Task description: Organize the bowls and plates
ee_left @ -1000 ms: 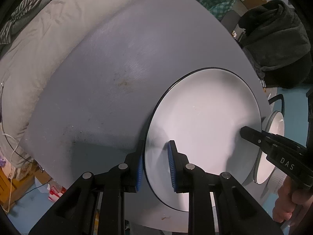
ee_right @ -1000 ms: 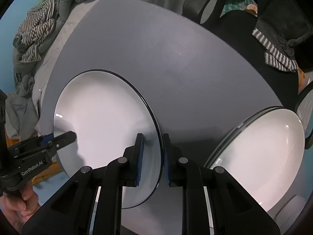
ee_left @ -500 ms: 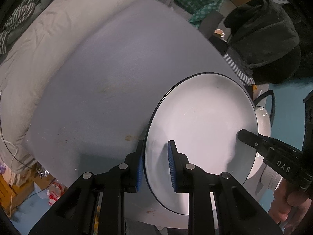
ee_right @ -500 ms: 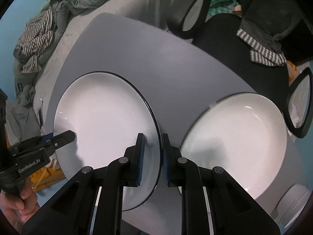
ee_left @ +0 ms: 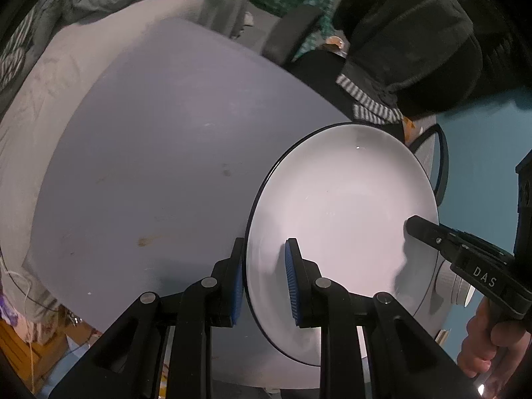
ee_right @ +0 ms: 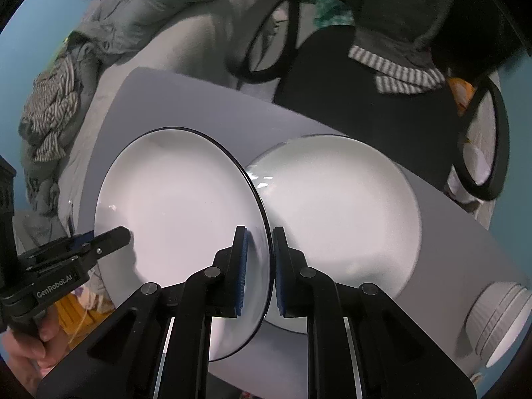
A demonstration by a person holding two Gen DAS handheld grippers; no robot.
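Biggest thing on my feeds is the round grey table (ee_left: 149,166), with a rumpled bed (ee_right: 139,33) behind it and a black office chair (ee_right: 349,83) piled with dark clothes and a striped cloth (ee_right: 395,69) at the far side.

The black-rimmed white plate (ee_left: 342,219) I'm carrying is held up over the table, tilted, gripped at two opposite edges. A second white plate (ee_right: 342,219) lies flat on the table near the chair side, and from the right wrist view the carried plate's rim overlaps its left edge. I can't tell if they actually touch.

Left gripper (ee_left: 266,279) is clamped on the near rim of the carried plate, one blue pad under, one on the white face. Right gripper (ee_right: 257,271) is pinched on the opposite rim the same way, its fingers almost together with the thin edge between them.

Smallest: a ribbed white bowl (ee_right: 498,322) sits on the table edge to the right of the flat plate, well apart from my grippers.
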